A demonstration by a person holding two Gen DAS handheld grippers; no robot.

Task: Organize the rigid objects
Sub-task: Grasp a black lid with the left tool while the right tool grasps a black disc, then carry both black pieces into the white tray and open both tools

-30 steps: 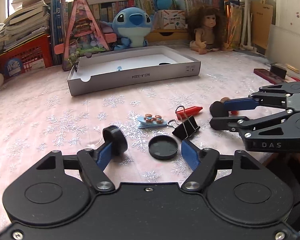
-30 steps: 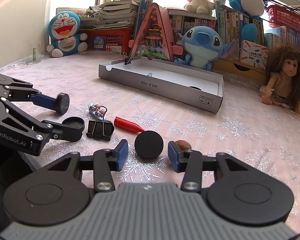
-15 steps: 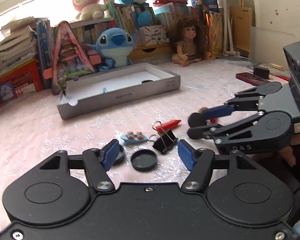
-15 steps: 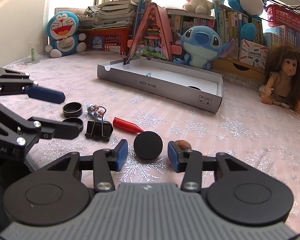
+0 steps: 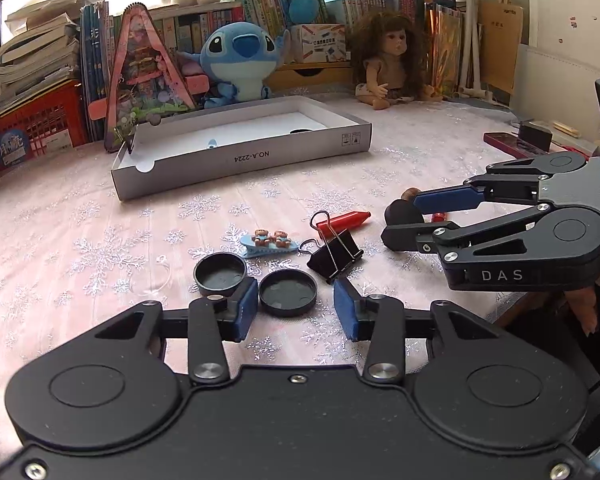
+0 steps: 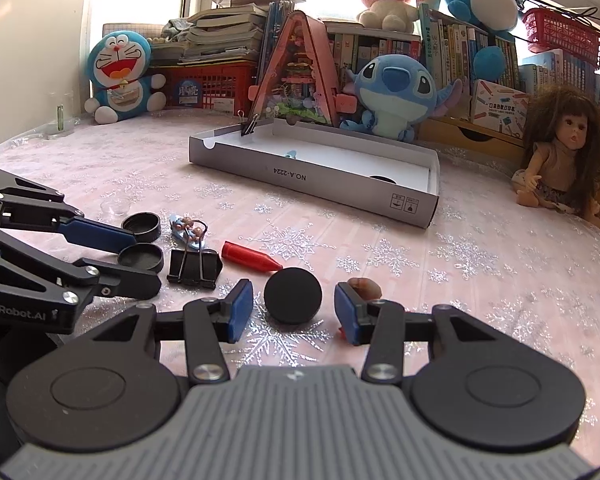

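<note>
1. The right claw (image 6: 294, 312), low centre of the frame, is opening, with a black disc (image 6: 293, 295) between its blue pads, untouched.
2. At left, the left claw (image 6: 140, 254) is closing around a shallow black cap (image 6: 141, 258).
3. A binder clip (image 6: 194, 266) and a red crayon (image 6: 250, 257) lie between them on the bench (image 6: 460, 248).

Bright backlit windows, blown-out glare, sharp focus, fisheye-curved edges

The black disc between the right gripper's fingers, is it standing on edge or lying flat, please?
On edge: the black disc shows its full round face to the right wrist camera, unlike the flat-lying cap.
</note>
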